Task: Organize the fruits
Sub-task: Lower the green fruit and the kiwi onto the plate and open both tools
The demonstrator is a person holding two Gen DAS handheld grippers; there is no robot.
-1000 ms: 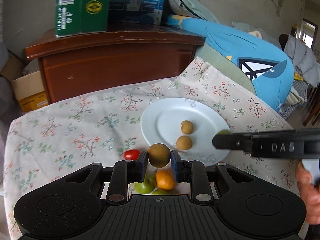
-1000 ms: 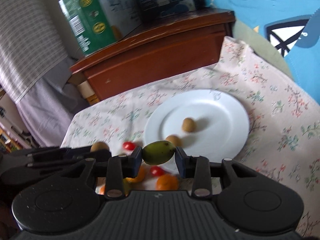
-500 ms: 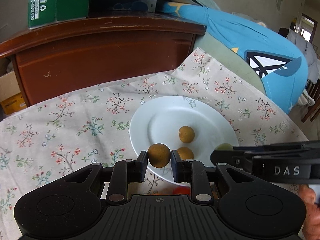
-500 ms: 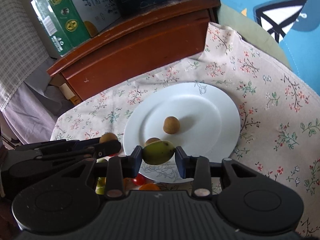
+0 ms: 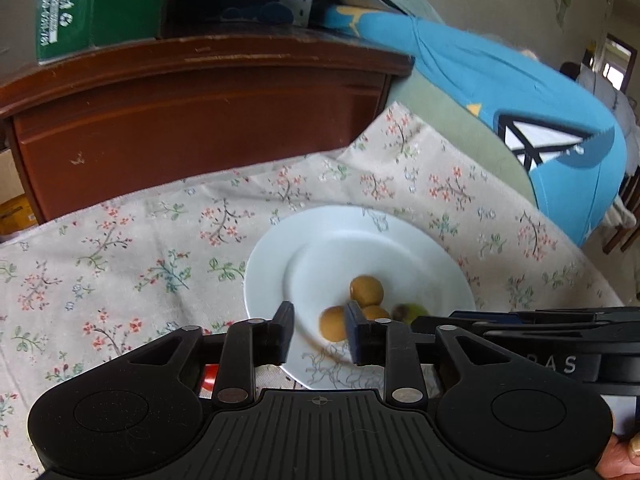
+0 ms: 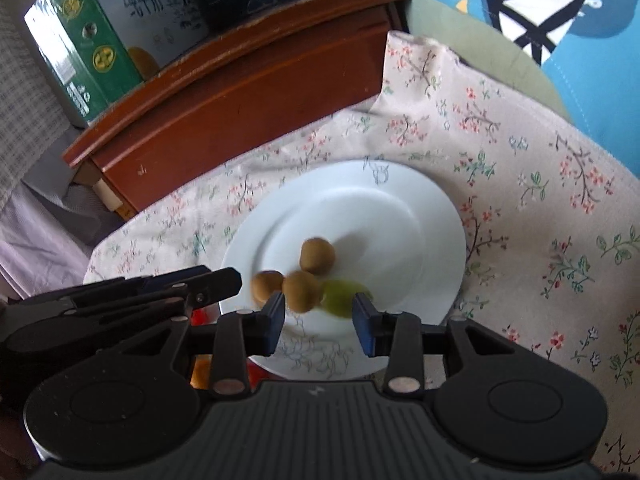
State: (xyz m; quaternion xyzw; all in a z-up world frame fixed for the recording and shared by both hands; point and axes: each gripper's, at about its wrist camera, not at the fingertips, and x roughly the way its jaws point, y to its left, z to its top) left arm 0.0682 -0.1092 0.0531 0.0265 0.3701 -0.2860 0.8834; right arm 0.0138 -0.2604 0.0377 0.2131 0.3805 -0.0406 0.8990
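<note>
Now both the left gripper [image 5: 319, 338] and right gripper [image 6: 319, 320] gape empty above the plate [image 6: 420, 216]; lifting straight up should spare the clustered fruits [image 6: 316, 256].

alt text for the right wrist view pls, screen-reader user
The right gripper hangs open over a white plate holding three brown fruits and a green fruit. The left gripper reaches in beside it, over a floral tablecloth.

place: lived-in home, probably a living room | ahead of the gripper: floral tablecloth [image 5: 120, 248] over the counter | beyond: dark wooden cabinet [image 5: 200, 120] carrying cardboard boxes [image 5: 100, 4] | right: blue bedding [image 5: 500, 80], blurred | far right: doorway [image 5: 616, 64]
</note>
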